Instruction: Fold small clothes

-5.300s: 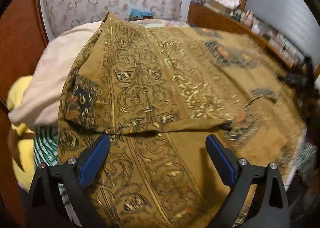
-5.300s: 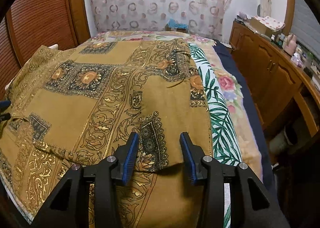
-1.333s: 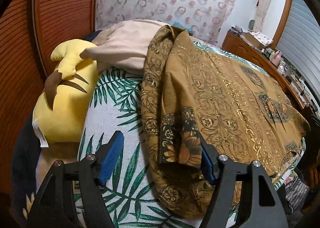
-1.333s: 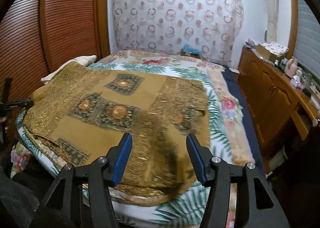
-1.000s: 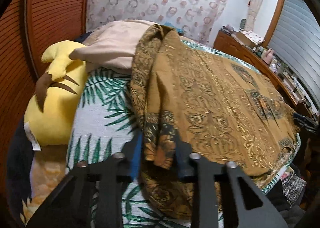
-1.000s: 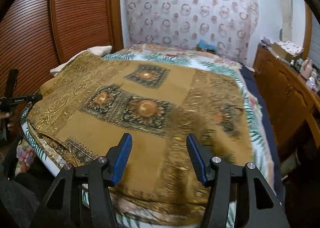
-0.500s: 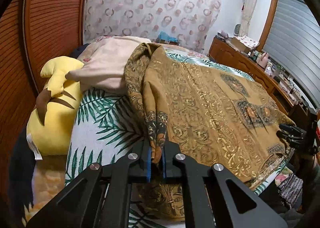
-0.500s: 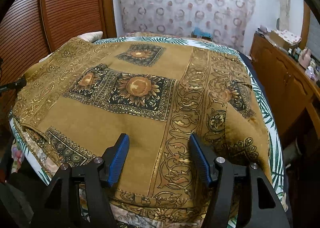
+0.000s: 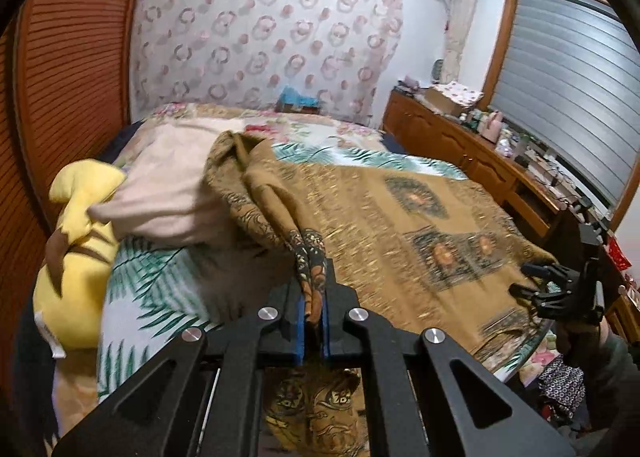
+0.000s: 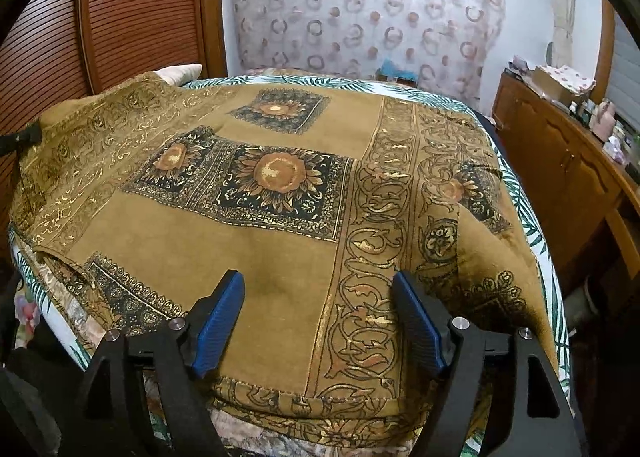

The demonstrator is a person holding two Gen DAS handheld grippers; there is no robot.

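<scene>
Brown sunflower-print garment (image 10: 280, 193) lies spread across the palm-leaf bedsheet (image 9: 148, 281), one gathered corner lifted and clamped tight between the blue pads of the left gripper (image 9: 312, 321). Right gripper (image 10: 320, 317) hovers with jaws wide over the near hem, beside a yellow plush toy (image 9: 76, 257) and beige pillow (image 9: 168, 193).

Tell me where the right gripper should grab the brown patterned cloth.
Take the brown patterned cloth at its near hem, coming from the front edge of the bed: the right gripper is open just above it, and that edge overhangs, free to pinch.
</scene>
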